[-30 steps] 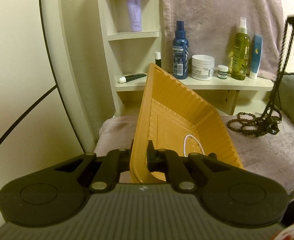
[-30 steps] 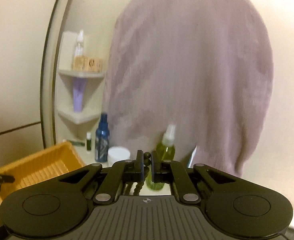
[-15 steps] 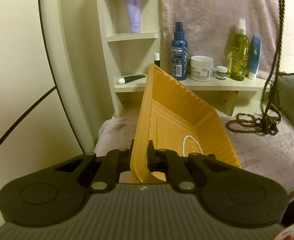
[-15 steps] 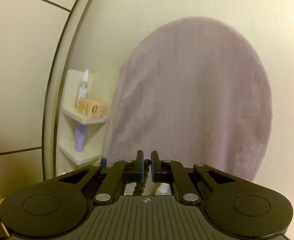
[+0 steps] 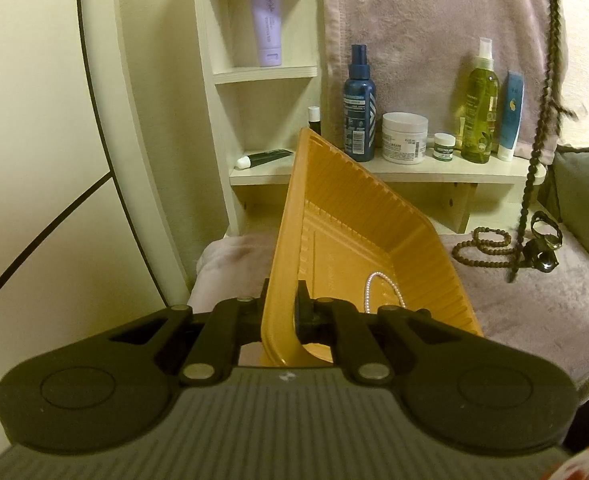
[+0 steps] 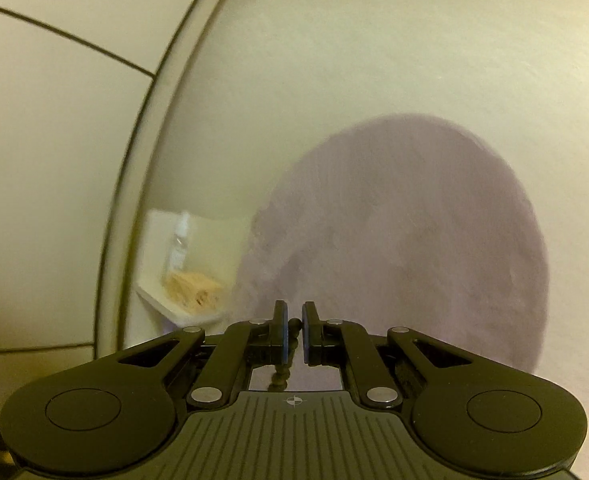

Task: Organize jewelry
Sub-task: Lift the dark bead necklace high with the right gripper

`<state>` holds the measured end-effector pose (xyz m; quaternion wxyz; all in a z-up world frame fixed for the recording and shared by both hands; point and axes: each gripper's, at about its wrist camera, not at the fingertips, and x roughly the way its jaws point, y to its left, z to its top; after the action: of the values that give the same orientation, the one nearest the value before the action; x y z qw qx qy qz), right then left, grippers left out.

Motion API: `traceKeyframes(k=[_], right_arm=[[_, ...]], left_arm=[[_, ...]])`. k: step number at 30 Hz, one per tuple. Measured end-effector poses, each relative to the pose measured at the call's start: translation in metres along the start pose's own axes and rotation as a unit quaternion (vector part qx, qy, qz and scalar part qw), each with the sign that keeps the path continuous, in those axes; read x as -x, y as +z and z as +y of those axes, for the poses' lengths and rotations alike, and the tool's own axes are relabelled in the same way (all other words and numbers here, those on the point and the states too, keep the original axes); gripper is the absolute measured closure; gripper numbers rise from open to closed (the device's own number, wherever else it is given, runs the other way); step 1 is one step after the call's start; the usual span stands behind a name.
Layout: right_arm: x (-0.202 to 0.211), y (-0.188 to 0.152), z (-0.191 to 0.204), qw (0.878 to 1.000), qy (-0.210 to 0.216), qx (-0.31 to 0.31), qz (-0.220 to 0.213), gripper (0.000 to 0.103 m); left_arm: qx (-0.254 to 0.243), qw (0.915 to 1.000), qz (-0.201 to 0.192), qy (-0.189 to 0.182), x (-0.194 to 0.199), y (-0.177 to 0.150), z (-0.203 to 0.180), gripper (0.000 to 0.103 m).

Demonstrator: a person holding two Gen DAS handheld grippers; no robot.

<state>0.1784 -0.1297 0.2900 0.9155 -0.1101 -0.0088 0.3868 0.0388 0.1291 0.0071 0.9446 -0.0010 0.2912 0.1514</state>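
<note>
The left gripper (image 5: 280,306) is clamped on the near-left wall of the orange tray (image 5: 358,224), one finger outside the wall and one inside; the tray is tilted, its left rim raised. A pearl necklace (image 5: 378,292) lies on the tray floor at the near right.

The right gripper (image 6: 292,334) is closed on a dark beaded necklace (image 6: 284,360), which hangs down between its fingers. In the left wrist view this dark strand (image 5: 542,120) hangs down at the far right, and its lower end reaches a heap of brown beads (image 5: 486,248) and dark rings (image 5: 544,240) on the mauve cloth (image 5: 534,312), right of the tray.

Behind the tray stands a shelf (image 5: 414,172) carrying a blue spray bottle (image 5: 358,112), white jar (image 5: 404,138), small jar (image 5: 443,147), green spray bottle (image 5: 480,108) and blue tube (image 5: 510,116). A mauve towel (image 5: 414,28) hangs behind them. The right wrist view faces a pale wall (image 6: 374,60), blurred.
</note>
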Motion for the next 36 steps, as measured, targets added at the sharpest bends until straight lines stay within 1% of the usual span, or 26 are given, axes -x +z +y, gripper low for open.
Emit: traceKeyframes(k=[9, 12, 16, 19, 25, 30, 34, 36], right_arm=[[-0.017, 0.038, 0.041, 0.997, 0.067, 0.001, -0.035, 0.096], [-0.028, 0.043, 0.055, 0.996, 0.083, 0.006, -0.035, 0.096], [-0.046, 0.038, 0.068, 0.995, 0.097, 0.003, -0.022, 0.096], [-0.059, 0.024, 0.076, 0.994, 0.108, -0.009, 0.000, 0.096], [-0.081, -0.022, 0.090, 0.988, 0.133, -0.042, 0.068, 0.096], [-0.101, -0.067, 0.098, 0.976, 0.155, -0.077, 0.129, 0.096], [-0.109, -0.100, 0.101, 0.963, 0.172, -0.111, 0.175, 0.096], [-0.111, -0.113, 0.101, 0.954, 0.186, -0.132, 0.195, 0.096]], left_arm=[[0.003, 1.0000, -0.001, -0.003, -0.001, 0.002, 0.001, 0.096], [0.005, 1.0000, -0.001, -0.004, 0.000, 0.001, 0.002, 0.096], [0.005, 1.0000, -0.001, -0.006, 0.000, 0.000, 0.002, 0.096], [0.008, 0.9999, 0.000, -0.007, -0.001, 0.000, 0.004, 0.096], [0.012, 0.9999, 0.000, -0.007, -0.001, -0.001, 0.005, 0.096], [0.015, 0.9999, 0.002, -0.007, -0.002, -0.002, 0.007, 0.096], [0.015, 0.9999, 0.002, -0.007, -0.002, -0.002, 0.006, 0.096], [0.015, 0.9999, 0.002, -0.007, -0.002, -0.002, 0.007, 0.096]])
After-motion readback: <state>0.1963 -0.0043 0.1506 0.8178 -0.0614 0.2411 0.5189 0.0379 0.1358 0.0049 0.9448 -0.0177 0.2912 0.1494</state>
